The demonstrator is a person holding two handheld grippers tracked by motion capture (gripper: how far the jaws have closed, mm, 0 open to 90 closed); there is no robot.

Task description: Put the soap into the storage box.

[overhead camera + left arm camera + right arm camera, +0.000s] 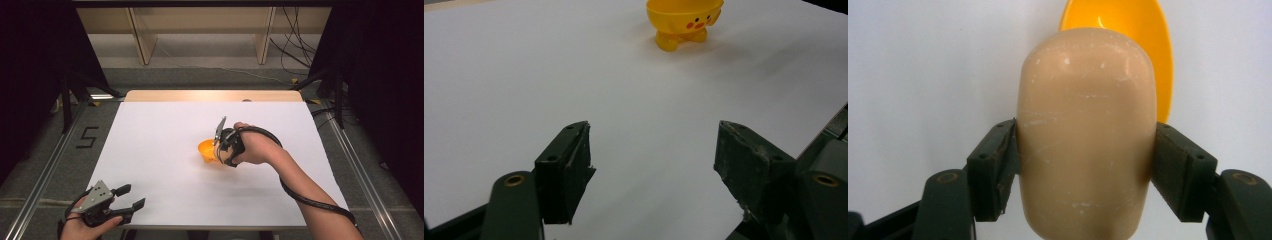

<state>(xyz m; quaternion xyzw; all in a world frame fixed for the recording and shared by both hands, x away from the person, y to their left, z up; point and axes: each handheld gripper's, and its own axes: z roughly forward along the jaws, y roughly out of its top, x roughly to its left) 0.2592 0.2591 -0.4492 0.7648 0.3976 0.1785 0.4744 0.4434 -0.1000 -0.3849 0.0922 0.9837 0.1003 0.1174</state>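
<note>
Right gripper (1087, 165) clamped on beige egg (1087, 135) over yellow bowl (1143, 30); looks smooth, slippery, so grip mid-sides. Left gripper (651, 160) wide, empty.

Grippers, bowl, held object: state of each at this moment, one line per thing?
Left gripper: open, holding nothing, low near the table's front left edge.
Right gripper: shut on the beige rounded object, over the bowl.
Beige rounded object: clamped on both sides, held above the bowl.
Yellow bowl: upright on its feet on the white table; what its inside holds cannot be told.
</note>
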